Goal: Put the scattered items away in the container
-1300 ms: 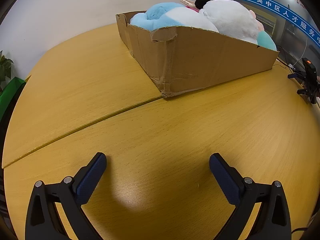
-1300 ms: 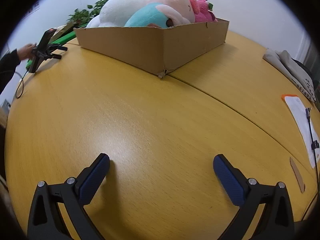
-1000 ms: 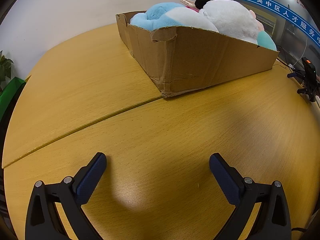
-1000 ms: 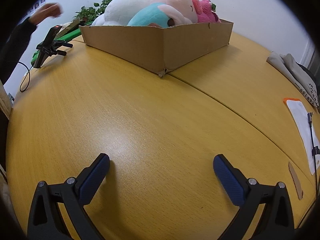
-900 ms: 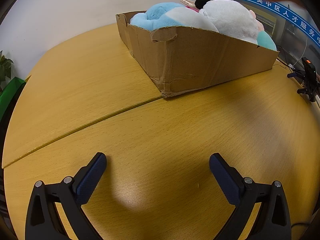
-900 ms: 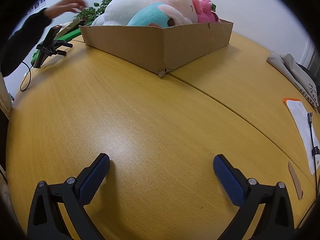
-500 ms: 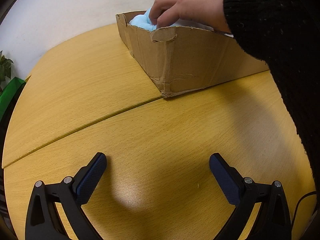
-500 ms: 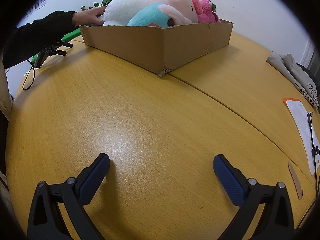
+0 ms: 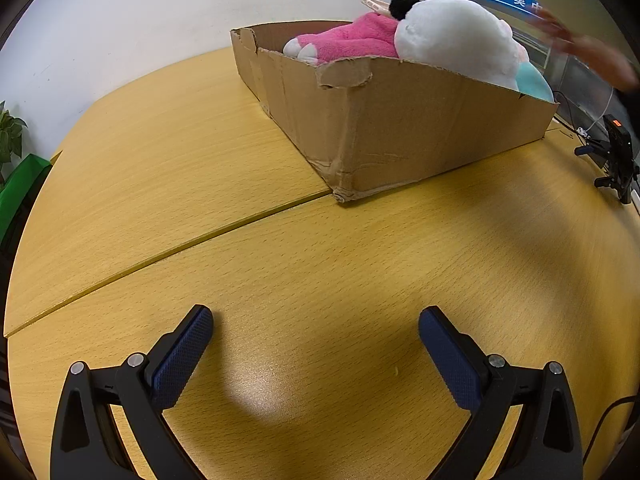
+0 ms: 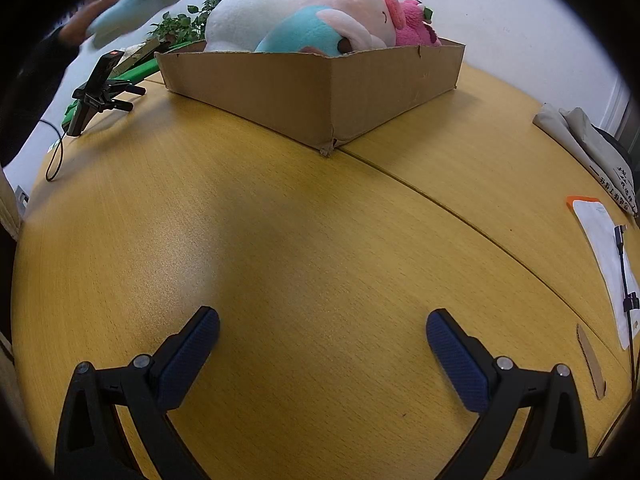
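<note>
A brown cardboard box (image 9: 400, 132) (image 10: 304, 92) sits on the far part of the yellow wooden table (image 9: 320, 264). It holds a white plush (image 9: 456, 40) (image 10: 244, 16), a pink plush (image 9: 348, 42) (image 10: 414, 24) and a teal-and-pink plush (image 10: 320, 32). A person's hand (image 10: 88, 20) holds a light blue plush (image 10: 136, 4) in the air left of the box. My left gripper (image 9: 316, 336) and right gripper (image 10: 322, 340) both stand open low over bare table, well short of the box, with nothing between their fingers.
A small black camera on a stand (image 9: 618, 156) (image 10: 98, 92) sits beside the box. Folded cloth (image 10: 588, 148), a white sheet (image 10: 608, 264) and a cable lie at the right edge. A green plant (image 10: 188, 24) stands behind the box.
A person's hand reached into the box, took out the light blue plush and lifted it away to the side. The pink plush now shows there. Both grippers stayed still.
</note>
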Demonstrator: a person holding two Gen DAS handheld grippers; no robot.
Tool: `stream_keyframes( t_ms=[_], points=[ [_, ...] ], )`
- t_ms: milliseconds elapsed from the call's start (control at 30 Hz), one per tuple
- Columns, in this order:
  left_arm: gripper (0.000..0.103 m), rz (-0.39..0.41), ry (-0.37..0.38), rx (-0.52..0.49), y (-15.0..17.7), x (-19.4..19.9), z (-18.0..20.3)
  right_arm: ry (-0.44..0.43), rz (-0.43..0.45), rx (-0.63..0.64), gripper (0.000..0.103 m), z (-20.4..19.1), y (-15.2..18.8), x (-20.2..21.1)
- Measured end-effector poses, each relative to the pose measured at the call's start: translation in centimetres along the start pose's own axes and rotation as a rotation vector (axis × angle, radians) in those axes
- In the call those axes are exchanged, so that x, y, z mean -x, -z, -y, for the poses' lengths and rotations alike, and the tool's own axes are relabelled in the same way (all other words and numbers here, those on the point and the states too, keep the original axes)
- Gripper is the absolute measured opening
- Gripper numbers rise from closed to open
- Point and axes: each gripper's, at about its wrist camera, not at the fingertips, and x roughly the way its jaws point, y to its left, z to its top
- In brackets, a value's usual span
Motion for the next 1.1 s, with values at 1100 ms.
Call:
stream_keyframes(
  t_ms=[1100],
  points=[
    [0.103,0.001,-0.025,0.031,0.07,0.14,-0.39,0.001,0.001,0.001,0.103,0.04,0.0,-0.05]
  ],
)
